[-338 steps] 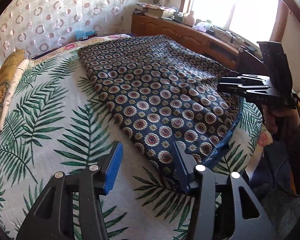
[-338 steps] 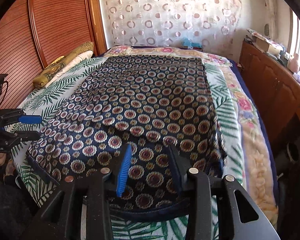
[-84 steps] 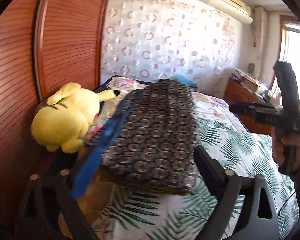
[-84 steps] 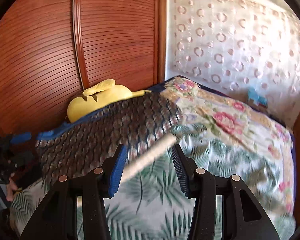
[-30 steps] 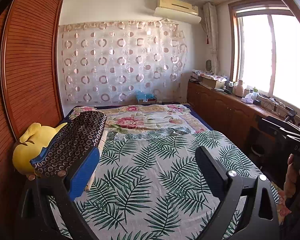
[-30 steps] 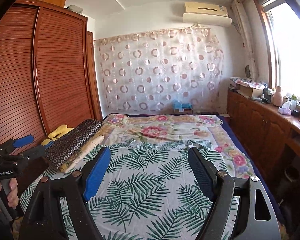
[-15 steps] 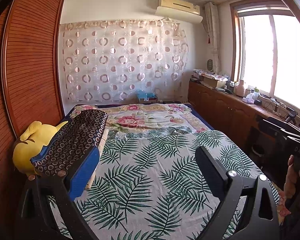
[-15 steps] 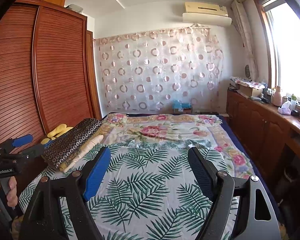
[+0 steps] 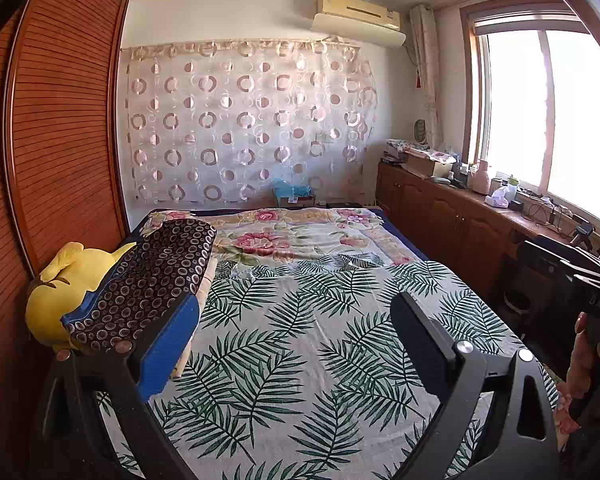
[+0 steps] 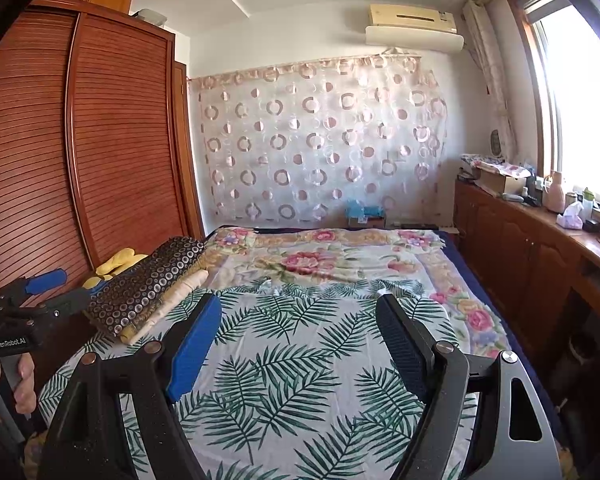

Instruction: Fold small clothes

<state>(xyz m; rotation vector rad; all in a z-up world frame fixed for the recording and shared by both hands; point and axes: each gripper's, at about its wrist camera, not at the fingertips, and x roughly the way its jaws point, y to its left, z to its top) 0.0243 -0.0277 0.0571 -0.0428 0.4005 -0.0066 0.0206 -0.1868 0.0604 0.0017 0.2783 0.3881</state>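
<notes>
The folded dark cloth with a ring pattern (image 9: 148,280) lies on a stack at the bed's left edge, next to a yellow plush toy (image 9: 60,288). It also shows in the right wrist view (image 10: 148,284). My left gripper (image 9: 296,324) is open and empty, held back above the near end of the bed. My right gripper (image 10: 298,320) is open and empty too, above the palm-leaf sheet (image 10: 300,360). The left gripper also shows at the left edge of the right wrist view (image 10: 56,292), near the cloth stack.
A wooden slatted wardrobe (image 10: 80,152) runs along the left of the bed. A low wooden cabinet with clutter (image 9: 460,216) stands under the window on the right. A floral blanket (image 9: 292,236) covers the far half of the bed. A ringed curtain hangs behind.
Over the last second both grippers stay open and nearly still. Earlier the spread patterned cloth was folded and put on the stack by the plush toy.
</notes>
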